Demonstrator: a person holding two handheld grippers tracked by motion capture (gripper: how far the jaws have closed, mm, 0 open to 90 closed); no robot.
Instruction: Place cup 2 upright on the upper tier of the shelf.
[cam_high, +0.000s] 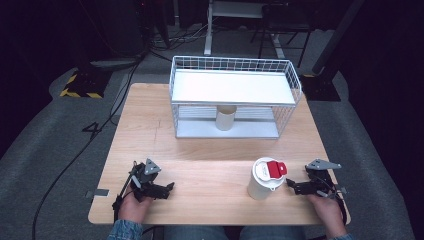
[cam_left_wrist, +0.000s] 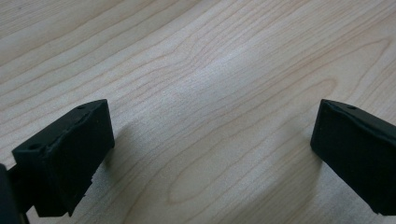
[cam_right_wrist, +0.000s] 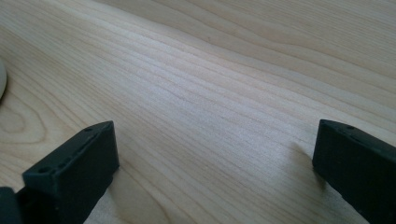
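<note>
A white canister (cam_high: 262, 184) with a white lid and a red flap (cam_high: 275, 168) stands upright near the table's front right. My right gripper (cam_high: 292, 185) rests on the table just right of it, open, with nothing between its jaws (cam_right_wrist: 215, 140); a sliver of the canister's white base (cam_right_wrist: 2, 79) shows at the left edge of the right gripper view. My left gripper (cam_high: 168, 188) lies near the front left, open over bare wood (cam_left_wrist: 215, 126). A beige cup (cam_high: 225, 118) stands upright on the lower level of a white wire rack (cam_high: 290, 80).
The wire rack stands at the back middle of the wooden table (cam_high: 200, 165), with a white board (cam_high: 232, 87) as its upper shelf. Cables (cam_high: 75, 155) run over the grey floor to the left. Dark stands and furniture legs rise beyond the table.
</note>
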